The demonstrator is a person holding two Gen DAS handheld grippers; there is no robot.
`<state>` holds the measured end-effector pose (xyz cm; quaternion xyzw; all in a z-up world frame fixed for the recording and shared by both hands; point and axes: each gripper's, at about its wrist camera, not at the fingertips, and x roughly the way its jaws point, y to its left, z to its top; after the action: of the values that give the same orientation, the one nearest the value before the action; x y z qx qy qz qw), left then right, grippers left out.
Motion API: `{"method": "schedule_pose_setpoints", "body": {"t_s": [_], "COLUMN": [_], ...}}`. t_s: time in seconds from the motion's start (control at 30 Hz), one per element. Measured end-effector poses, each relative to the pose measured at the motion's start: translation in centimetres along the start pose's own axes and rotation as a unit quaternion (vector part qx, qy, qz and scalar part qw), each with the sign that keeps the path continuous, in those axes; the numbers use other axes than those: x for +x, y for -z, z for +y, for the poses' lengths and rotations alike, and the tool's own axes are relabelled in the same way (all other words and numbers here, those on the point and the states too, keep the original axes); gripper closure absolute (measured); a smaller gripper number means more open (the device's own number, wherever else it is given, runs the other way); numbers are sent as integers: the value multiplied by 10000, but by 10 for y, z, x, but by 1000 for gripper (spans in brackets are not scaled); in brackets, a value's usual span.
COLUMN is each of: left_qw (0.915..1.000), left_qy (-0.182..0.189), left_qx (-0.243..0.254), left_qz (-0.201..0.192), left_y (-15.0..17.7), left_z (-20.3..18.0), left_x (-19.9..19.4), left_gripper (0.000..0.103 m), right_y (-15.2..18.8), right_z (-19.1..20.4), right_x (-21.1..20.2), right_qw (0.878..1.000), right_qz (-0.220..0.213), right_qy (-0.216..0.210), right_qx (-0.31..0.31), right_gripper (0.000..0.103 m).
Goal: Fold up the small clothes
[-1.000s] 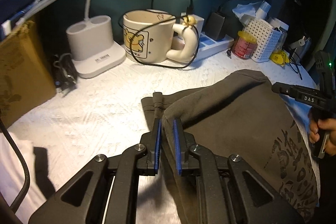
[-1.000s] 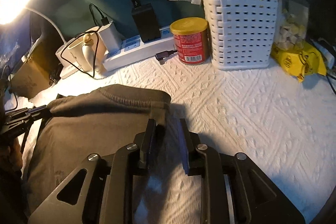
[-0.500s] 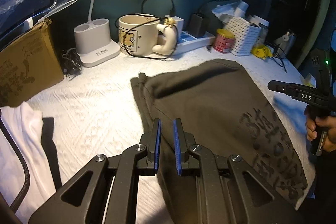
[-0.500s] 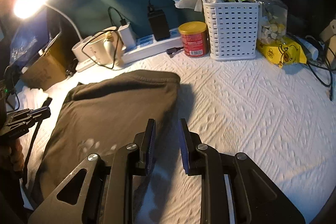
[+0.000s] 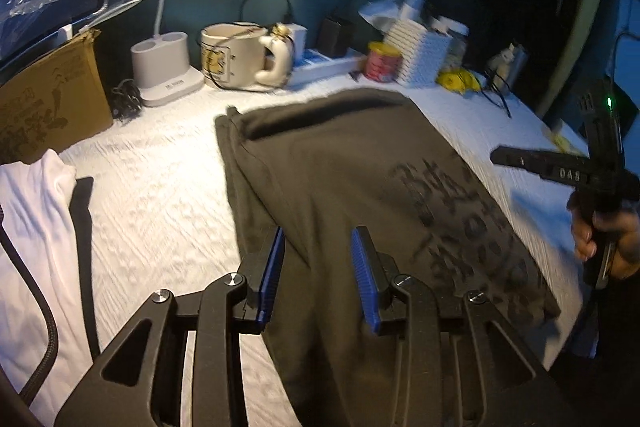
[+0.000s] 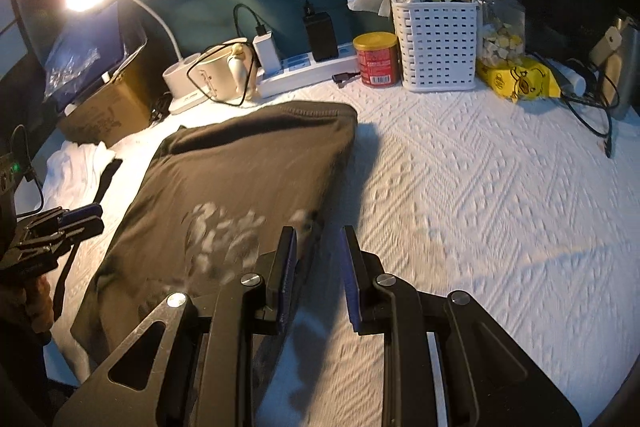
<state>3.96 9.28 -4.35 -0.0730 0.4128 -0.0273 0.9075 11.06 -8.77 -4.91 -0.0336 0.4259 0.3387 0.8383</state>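
A dark grey garment [image 5: 352, 179] with printed lettering lies flat and folded on the white textured cover [image 5: 160, 187]; it also shows in the right wrist view [image 6: 240, 179]. My left gripper [image 5: 318, 251] is open above the garment's near left part, holding nothing. My right gripper [image 6: 318, 247] is open over the garment's right edge, empty. The right gripper also shows at the right of the left wrist view [image 5: 560, 171]. The left gripper shows at the left of the right wrist view [image 6: 60, 227].
A white garment [image 5: 32, 227] lies at the left. Along the back stand a cardboard box [image 5: 48, 103], lamp base [image 5: 164, 75], mug [image 5: 236, 55], power strip [image 6: 304, 71], red can [image 6: 376, 59], white basket [image 6: 438, 43], jar [image 6: 502, 23] and yellow packet [image 6: 520, 79].
Both grippers pulled back from the garment's far edge toward its near end. Both grippers' jaws have opened wider, the left more than the right. The garment now lies flat.
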Motion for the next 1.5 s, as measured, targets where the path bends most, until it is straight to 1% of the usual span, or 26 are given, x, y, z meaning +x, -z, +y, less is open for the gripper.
{"method": "schedule_pose_setpoints", "body": {"t_s": [0.13,0.3,0.43,0.57,0.77,0.97,1.0,1.03,1.07,1.1,1.13,1.23,1.3,1.4,1.47,1.5], "left_qw": [9999,9977,9973,9967,9956,9959,9961,9962,9961,9964,9967,9969,9974,9979,9983,9984], "left_qy": [35,565,539,491,550,605,606,629,670,645,632,720,692,620,549,526], "left_qx": [-1,-151,-131,-223,-248,-157,-109,-41,17,56,84,46,105,123,102,93], "left_qz": [144,340,490,613,722,655,639,597,581,549,499,321,195,139,173,192], "left_y": [17,38,52,64,78,84,85,85,85,84,83,75,70,67,68,69], "left_z": [-6,-12,-19,-19,-20,-25,-26,-27,-28,-29,-29,-30,-30,-25,-20,-18], "left_x": [-5,-17,-22,-23,-26,-25,-26,-27,-29,-32,-35,-49,-59,-66,-65,-65], "left_gripper": [68,68,68,68,68,68,73,90,96,98,100,101,101,101,101,101], "right_y": [12,27,36,44,63,74,75,75,76,76,76,78,80,83,86,87], "right_z": [5,13,19,24,30,30,32,33,35,37,39,43,44,46,45,45], "right_x": [-7,-14,-18,-21,-25,-34,-36,-37,-39,-41,-42,-41,-38,-35,-34,-34], "right_qw": [10000,9999,9998,9997,9992,9992,9992,9992,9992,9992,9992,9990,9989,9985,9982,9980], "right_qz": [42,90,113,145,293,308,316,318,306,295,288,327,393,471,522,551], "right_qy": [-45,-111,-156,-205,-237,-240,-224,-233,-261,-270,-272,-278,-242,-245,-273,-302], "right_qx": [-41,-66,-80,-79,-100,36,42,33,1,-24,-49,-106,-116,-150,-146,-116], "right_gripper": [79,79,79,79,79,78,78,78,78,78,78,78,78,78,67,56]}}
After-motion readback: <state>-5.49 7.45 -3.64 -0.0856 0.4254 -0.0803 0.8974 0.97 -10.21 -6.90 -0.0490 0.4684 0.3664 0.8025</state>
